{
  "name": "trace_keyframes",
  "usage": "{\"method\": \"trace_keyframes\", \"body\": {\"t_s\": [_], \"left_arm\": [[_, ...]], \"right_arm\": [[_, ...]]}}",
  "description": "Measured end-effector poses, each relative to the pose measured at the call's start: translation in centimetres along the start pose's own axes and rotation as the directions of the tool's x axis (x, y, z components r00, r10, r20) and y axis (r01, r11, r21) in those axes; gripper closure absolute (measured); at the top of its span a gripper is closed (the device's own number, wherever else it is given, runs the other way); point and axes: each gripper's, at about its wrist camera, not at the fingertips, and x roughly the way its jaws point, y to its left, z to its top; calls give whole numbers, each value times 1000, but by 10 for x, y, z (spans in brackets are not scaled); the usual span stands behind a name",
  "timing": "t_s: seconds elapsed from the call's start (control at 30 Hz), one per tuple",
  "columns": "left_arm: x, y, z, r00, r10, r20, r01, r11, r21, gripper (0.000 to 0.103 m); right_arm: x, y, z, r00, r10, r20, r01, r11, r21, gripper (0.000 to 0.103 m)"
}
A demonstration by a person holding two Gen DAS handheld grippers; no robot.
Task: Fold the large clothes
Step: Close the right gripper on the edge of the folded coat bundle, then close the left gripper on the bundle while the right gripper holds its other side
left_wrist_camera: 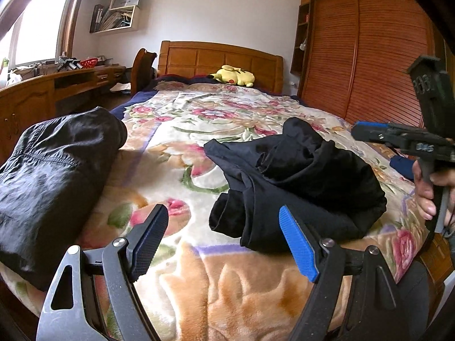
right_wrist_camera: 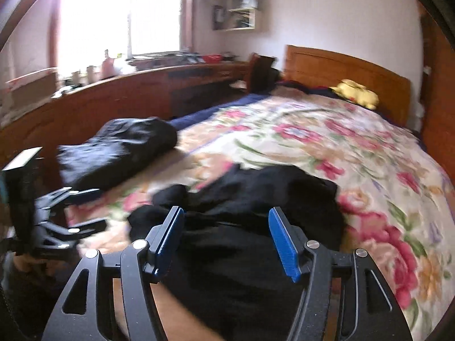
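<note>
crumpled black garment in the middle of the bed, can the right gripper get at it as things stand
Probably yes. The right gripper is open, its fingers pointing at the crumpled black garment right ahead on the floral blanket. Nothing lies between; the left gripper is off to the side.

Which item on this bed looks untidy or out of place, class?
The black garment lies crumpled in a heap on the floral blanket, unfolded, whereas the dark jacket sits neatly folded at the bed's edge.

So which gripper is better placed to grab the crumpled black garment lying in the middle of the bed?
Right. The right gripper hangs open directly over the crumpled black garment, cloth between its fingers. The left gripper is open too, but mostly over the floral blanket.
</note>
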Motion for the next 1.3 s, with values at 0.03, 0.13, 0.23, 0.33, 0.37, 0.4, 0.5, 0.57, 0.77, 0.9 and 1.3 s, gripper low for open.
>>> {"method": "trace_keyframes", "body": {"t_s": [0.03,0.13,0.23,0.33,0.37,0.4,0.5,0.57,0.77,0.9,1.3], "left_arm": [[1,-1,0,1000,-1,-1,1,1000,2,22],[2,-4,0,1000,-1,-5,1,1000,11,22],[2,-6,0,1000,-1,-6,1,1000,15,22],[2,-4,0,1000,1,-6,-1,1000,11,22],[2,-3,0,1000,2,-5,-2,1000,9,22],[1,-3,0,1000,2,-5,-2,1000,8,22],[2,-3,-1,1000,3,-6,-3,1000,7,22],[2,-3,-1,1000,3,-7,-3,1000,9,22],[3,-3,-1,1000,2,-11,-2,1000,14,22],[3,-3,-1,1000,2,-10,-2,1000,13,22],[-2,2,-5,1000,8,-16,-8,1000,17,22]], "right_arm": [[4,-4,-2,1000,-24,-3,24,1000,5,39],[32,-13,-7,996,-66,-51,69,997,47,39],[72,-17,-8,989,26,-143,-5,990,144,39],[98,-12,-15,976,106,-192,-73,983,170,39],[104,-8,-15,975,105,-195,-74,985,157,39],[107,-3,-13,975,107,-194,-78,985,151,39],[127,-3,-12,968,134,-214,-100,982,161,49],[137,-3,-15,964,129,-234,-102,987,123,59],[147,10,-14,953,147,-264,-135,989,65,97],[129,15,-10,962,151,-227,-145,988,45,99],[120,51,12,951,236,-200,-247,969,-28,101]]}}
